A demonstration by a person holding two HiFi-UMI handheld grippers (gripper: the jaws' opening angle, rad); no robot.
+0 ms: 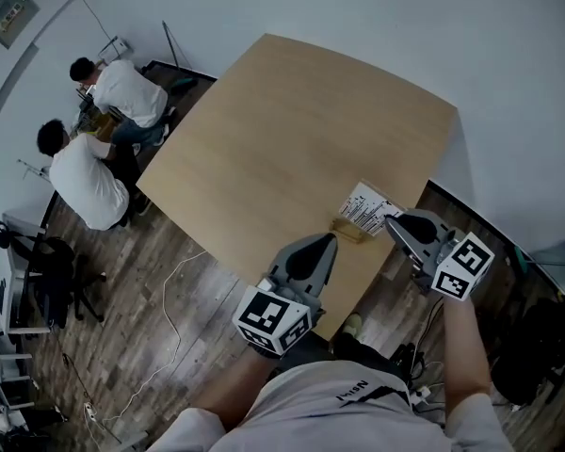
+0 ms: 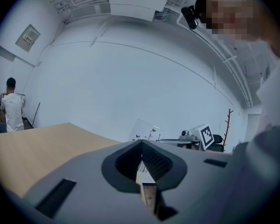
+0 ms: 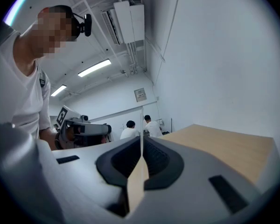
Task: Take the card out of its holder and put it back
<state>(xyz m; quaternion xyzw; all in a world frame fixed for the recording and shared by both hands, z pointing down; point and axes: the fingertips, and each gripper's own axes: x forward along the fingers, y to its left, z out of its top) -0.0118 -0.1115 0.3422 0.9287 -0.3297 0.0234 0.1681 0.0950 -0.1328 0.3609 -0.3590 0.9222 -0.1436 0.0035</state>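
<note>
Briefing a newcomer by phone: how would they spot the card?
Find the tan table; a small wooden holder sits at its near right corner. The card is the only white, black-printed sheet there, pinched by the right gripper.

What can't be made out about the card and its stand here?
1. Print on the card: too small in the head view, edge-on in the right gripper view.
2. Whether the card's bottom edge sits in the wooden holder: head view, too small.
3. The wooden holder's shape: left gripper view, mostly hidden between the jaws of the left gripper.
</note>
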